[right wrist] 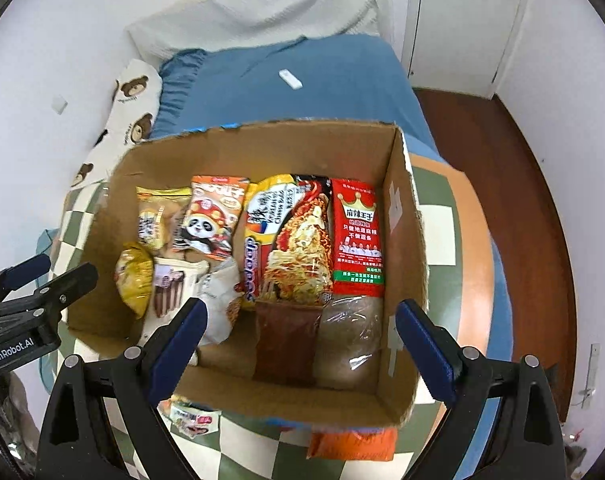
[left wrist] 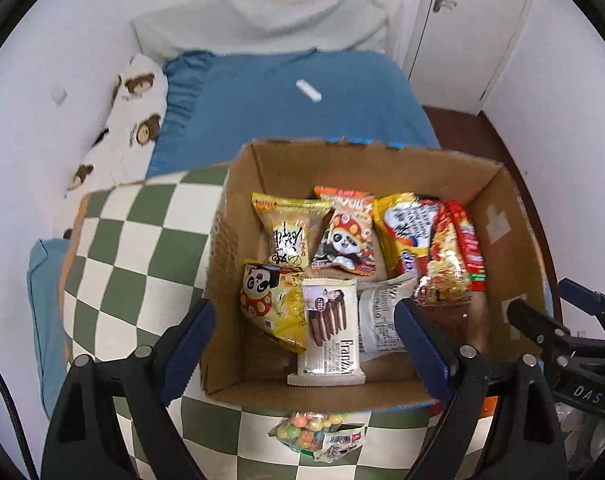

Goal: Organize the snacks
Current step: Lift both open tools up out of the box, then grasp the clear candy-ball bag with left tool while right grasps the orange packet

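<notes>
Franzzi wafer pack (left wrist: 329,332) flat, lengthwise toward camera, in box (left wrist: 238,264)

The right gripper (right wrist: 298,336), jaws spread wide and empty, hangs above the near edge of an open cardboard box (right wrist: 402,216) holding upright snack packets, including a panda packet (right wrist: 206,220) at far left and a red crown-printed packet (right wrist: 356,236) at right, on a green-and-white checkered cloth (right wrist: 438,220).

A bedroom in a home, from what I see: a bed with a blue sheet (left wrist: 302,108), a bear-print pillow (left wrist: 130,120) against the white wall, and a checkered green-and-white blanket (left wrist: 142,240). White door (right wrist: 462,20) (lever handle) and dark wood floor (right wrist: 502,160) beyond.
</notes>
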{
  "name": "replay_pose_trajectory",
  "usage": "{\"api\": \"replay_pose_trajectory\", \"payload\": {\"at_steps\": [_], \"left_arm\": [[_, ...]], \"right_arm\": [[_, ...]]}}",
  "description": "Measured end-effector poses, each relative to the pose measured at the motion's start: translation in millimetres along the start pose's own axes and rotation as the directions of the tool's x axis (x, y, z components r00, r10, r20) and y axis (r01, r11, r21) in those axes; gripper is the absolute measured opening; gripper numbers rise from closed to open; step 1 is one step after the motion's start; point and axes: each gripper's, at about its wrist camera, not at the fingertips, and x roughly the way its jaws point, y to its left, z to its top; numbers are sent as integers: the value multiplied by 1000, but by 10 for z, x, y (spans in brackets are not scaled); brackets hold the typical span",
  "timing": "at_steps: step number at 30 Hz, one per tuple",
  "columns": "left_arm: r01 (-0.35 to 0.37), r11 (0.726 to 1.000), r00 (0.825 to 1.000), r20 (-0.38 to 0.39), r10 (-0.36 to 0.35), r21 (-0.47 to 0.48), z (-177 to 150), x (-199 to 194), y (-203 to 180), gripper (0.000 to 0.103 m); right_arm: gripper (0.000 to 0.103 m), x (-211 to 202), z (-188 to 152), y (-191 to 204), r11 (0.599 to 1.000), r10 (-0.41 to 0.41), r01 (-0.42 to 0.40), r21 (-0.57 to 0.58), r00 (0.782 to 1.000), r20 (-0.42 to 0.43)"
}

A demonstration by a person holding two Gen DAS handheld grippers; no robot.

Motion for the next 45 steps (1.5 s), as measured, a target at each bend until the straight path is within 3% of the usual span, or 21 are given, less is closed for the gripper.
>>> {"api": "replay_pose_trajectory", "payload": {"at_steps": [11, 18, 22, 24, 27, 30, 33, 38, 41, 44, 45], "left_arm": [[10, 1000, 980, 200, -14, 23, -305, -812, -87, 91], [58, 998, 976, 207, -59, 10, -535, -1023, -70, 91], [38, 999, 985, 166, -40, 13, -761, -844, -61, 91], [22, 1000, 994, 104, -23, 11, -901, -634, -36, 91], [-4, 1000, 1000, -11, 4, 10, -1146, -231, 34, 91], [-14, 1000, 994, -108, 13, -2, -1356, 131, 115, 91], [-10, 1000, 980, -199, 7, -17, -1513, 446, 149, 91], [-37, 999, 971, -238, 35, -5, -1554, 731, 138, 91], [-43, 999, 968, -248, 48, 23, -1561, 793, 106, 91], [-38, 998, 966, -255, 48, 47, -1583, 806, 79, 91], [-37, 998, 965, -259, 48, 50, -1590, 807, 75, 91]], "right_arm": [[97, -776, -390, 60, 1000, 17, -16, -6, 989, 150], [97, -1112, -631, 44, 999, 35, -37, 6, 979, 200], [97, -973, -826, -90, 999, 23, -30, 39, 987, 161], [96, -793, -960, -233, 997, 28, -37, 73, 991, 128], [68, -448, -1123, -459, 992, 22, -29, 122, 998, 58], [69, -59, -1272, -739, 976, 43, -38, 216, 999, -20], [82, 278, -1397, -939, 957, 52, -29, 290, 996, -74], [82, 692, -1477, -1133, 915, 131, -82, 394, 986, -101], [82, 735, -1617, -1052, 893, 217, -142, 427, 967, -133], [82, 615, -1828, -788, 864, 384, -280, 418, 903, -190], [82, 542, -1864, -727, 868, 397, -297, 398, 896, -197]]}}
